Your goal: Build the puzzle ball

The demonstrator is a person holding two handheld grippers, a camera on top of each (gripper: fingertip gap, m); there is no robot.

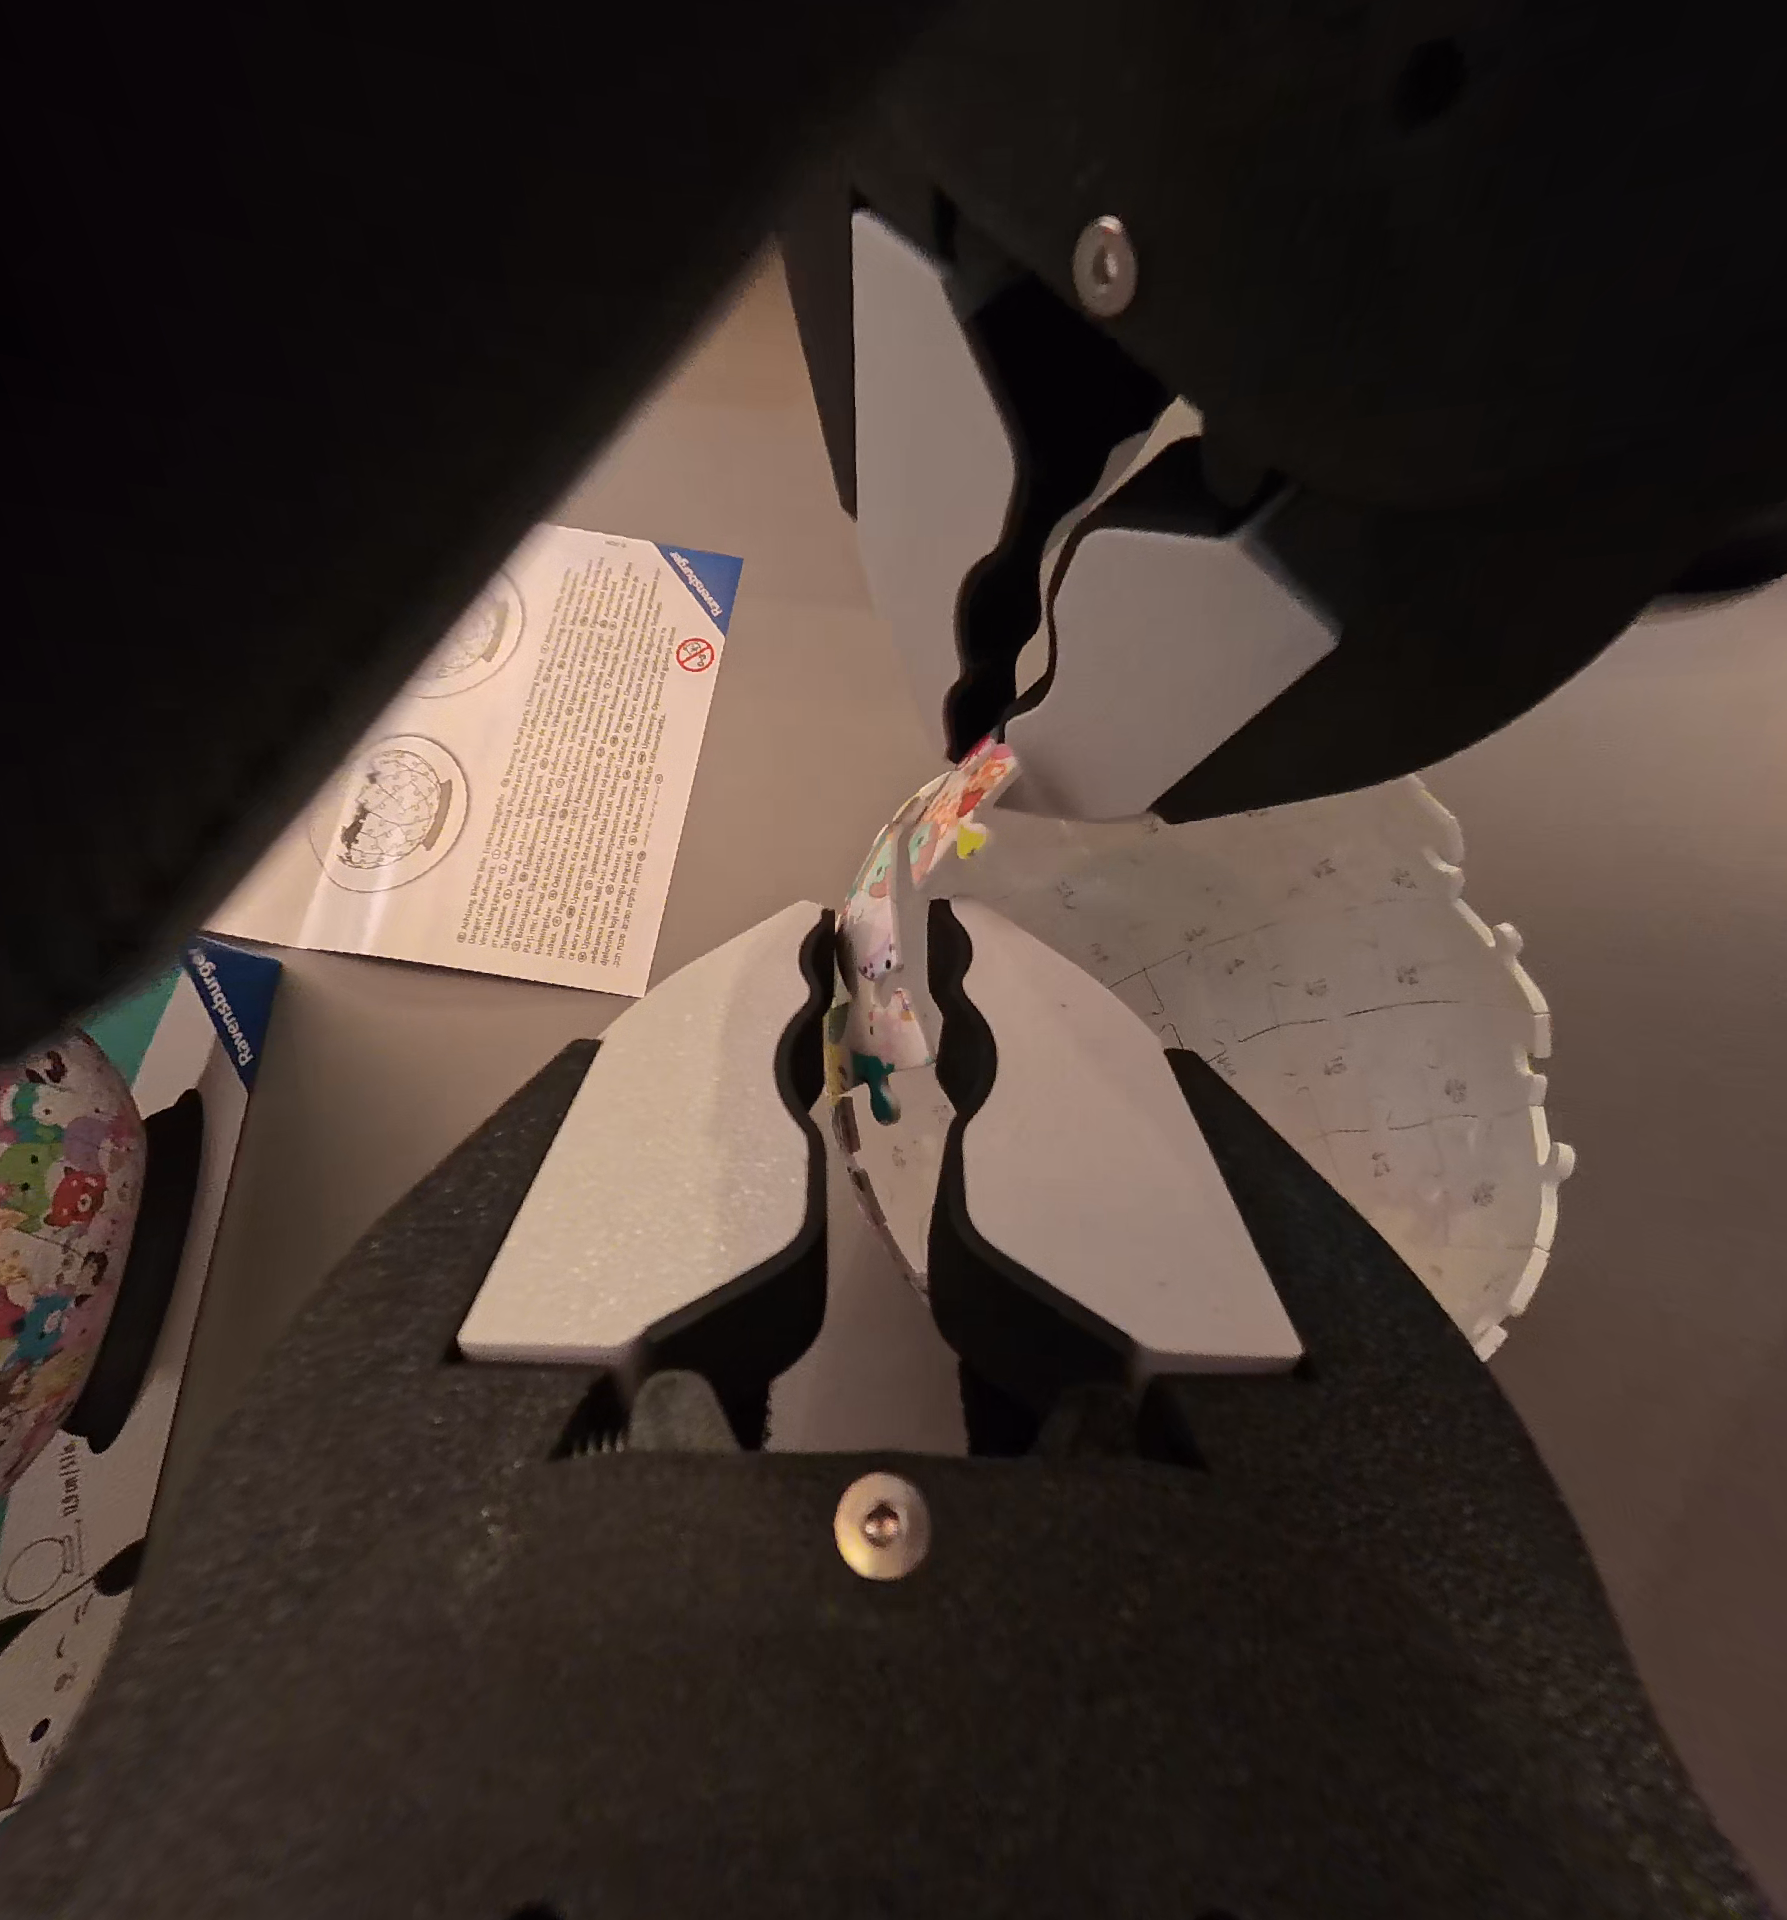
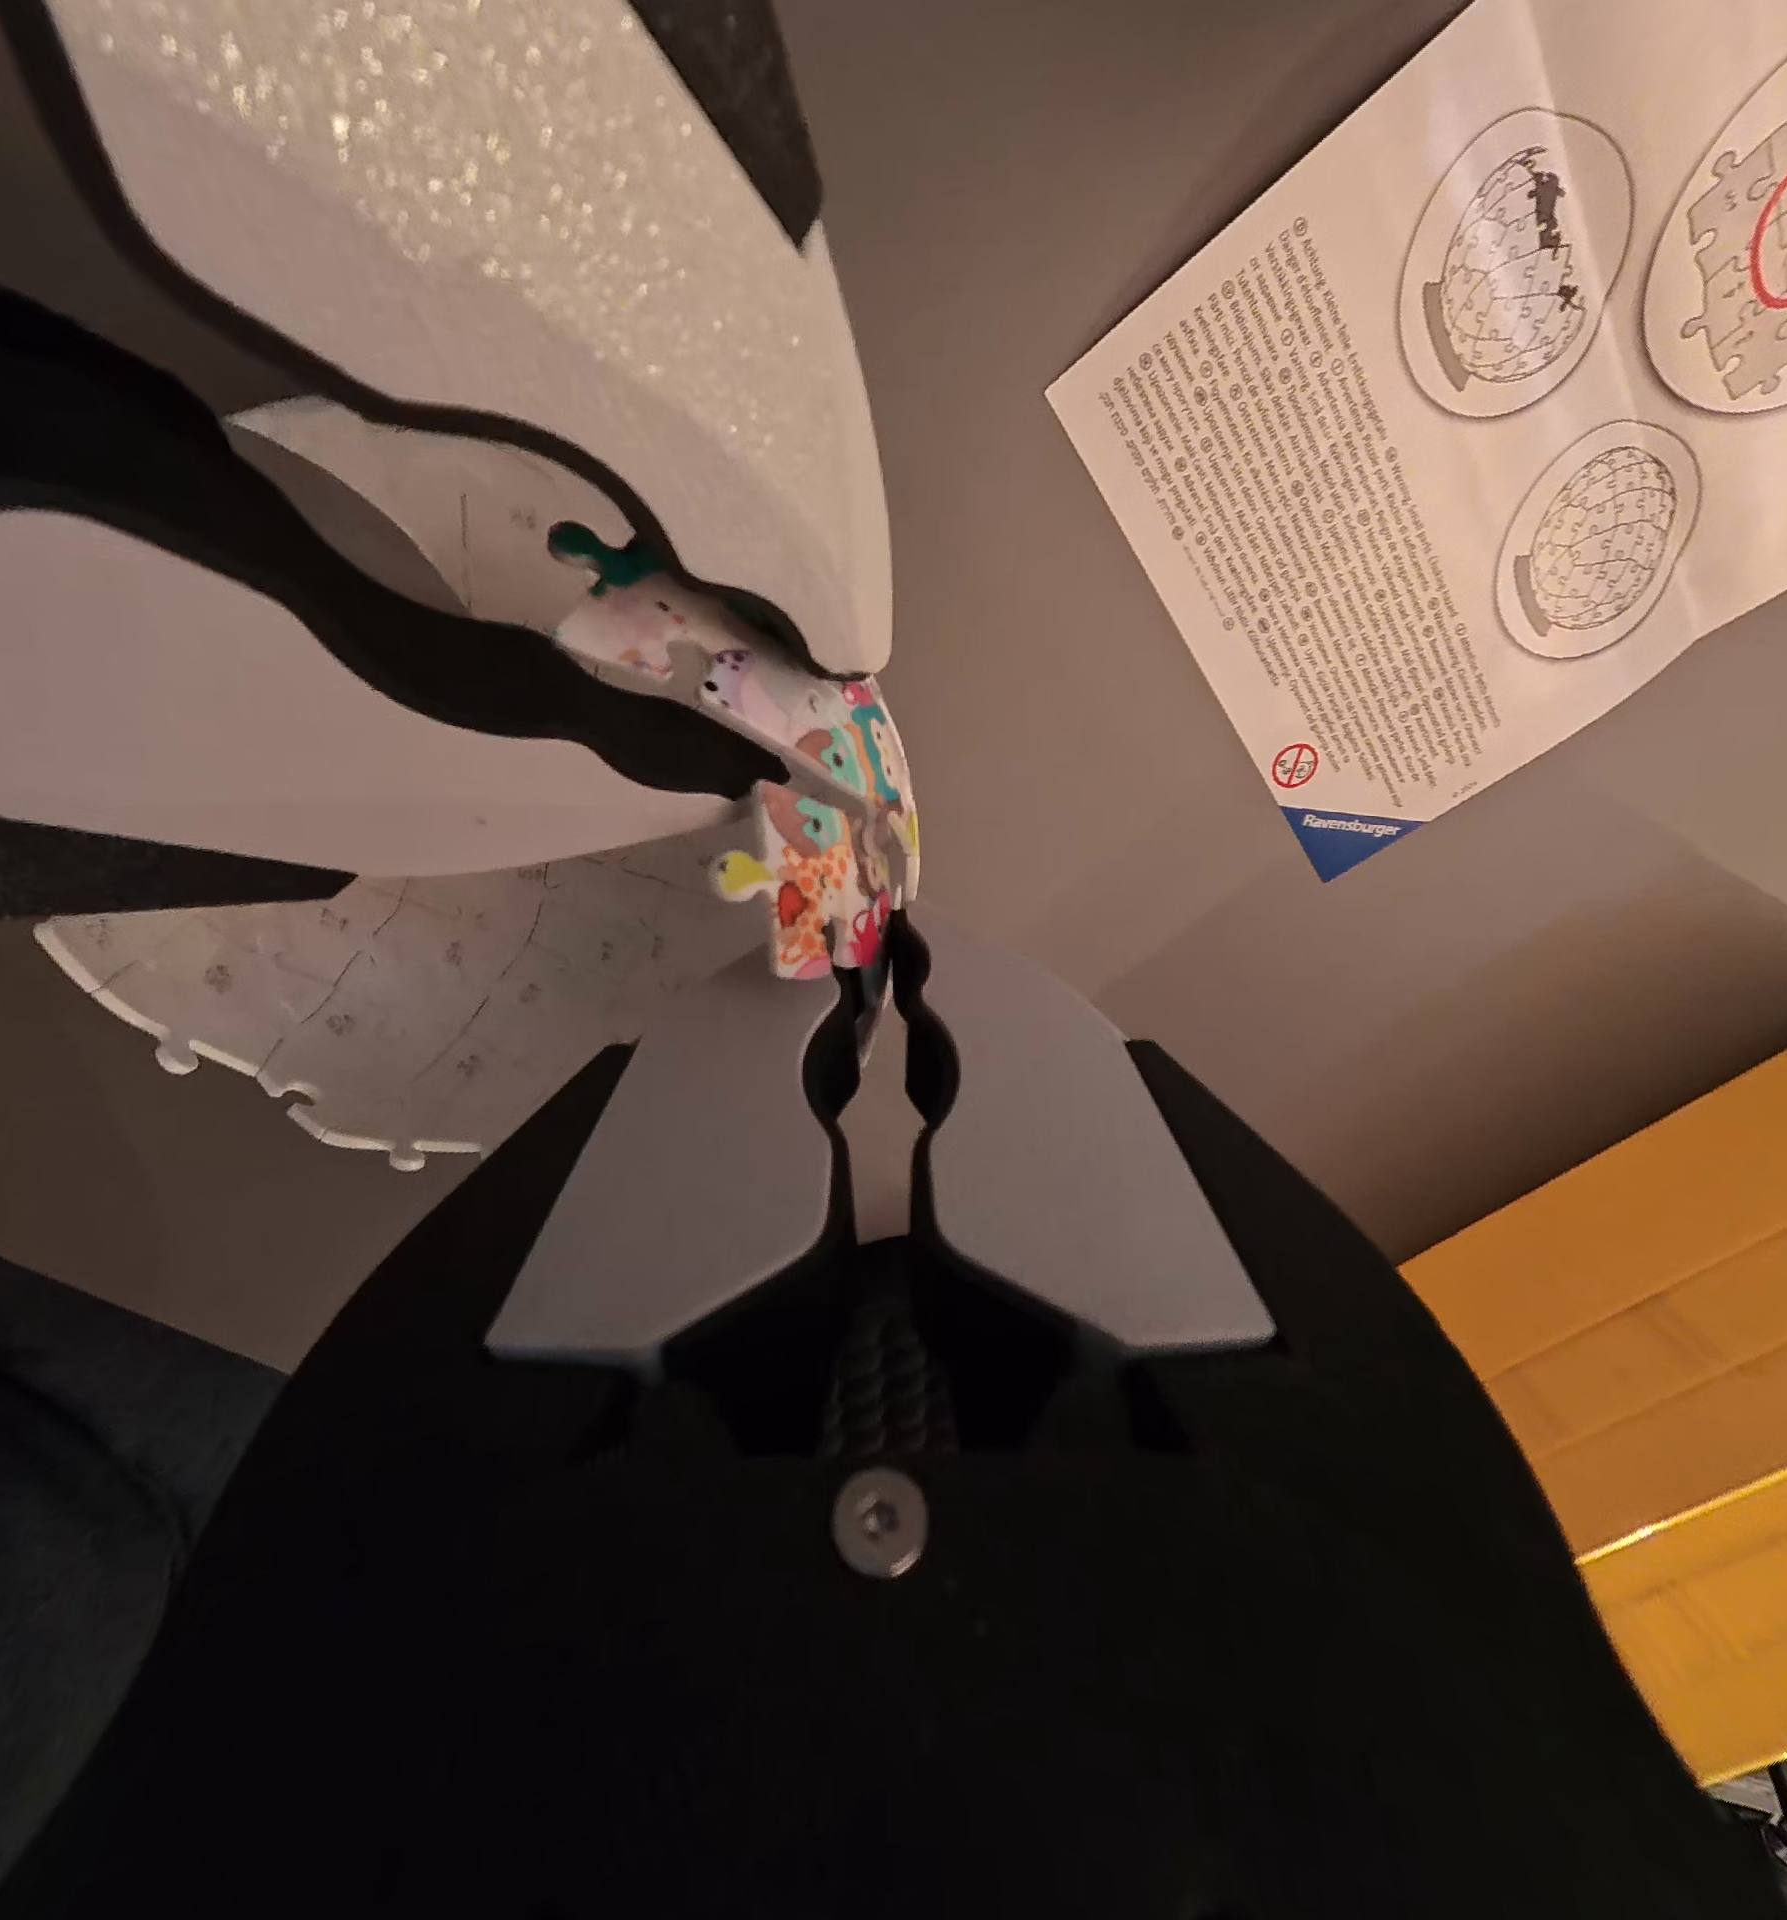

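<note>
White half-built puzzle ball shell [image 1: 1315,1049] gripped at its rim by both tongs, left [image 1: 873,997] and right [image 2: 884,997], each clamped tight; one instruction sheet [image 1: 546,769], one box [image 1: 68,1299] on the surface [image 1: 1699,1351].

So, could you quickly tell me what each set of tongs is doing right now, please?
Left tongs: closed on the rim of the partly built puzzle ball.
Right tongs: closed on a colourful piece at the shell's edge.

Left hand-held gripper [image 1: 873,997]: grainy matt black body, smooth white fingers, shiny metal screw.
Right hand-held gripper [image 2: 884,997]: matt black shell, smooth pale fingers.
Puzzle ball shell [image 1: 1336,1039]: hard plastic, plain white inside, glossy printed outside.
Instruction sheet [image 2: 1471,416]: thin creased paper, matt.
Box [image 1: 68,1299]: printed card, slight sheen.
Counter [image 1: 1699,935]: smooth, matt grey.
Yellow box [image 2: 1647,1455]: matt yellow card.
</note>
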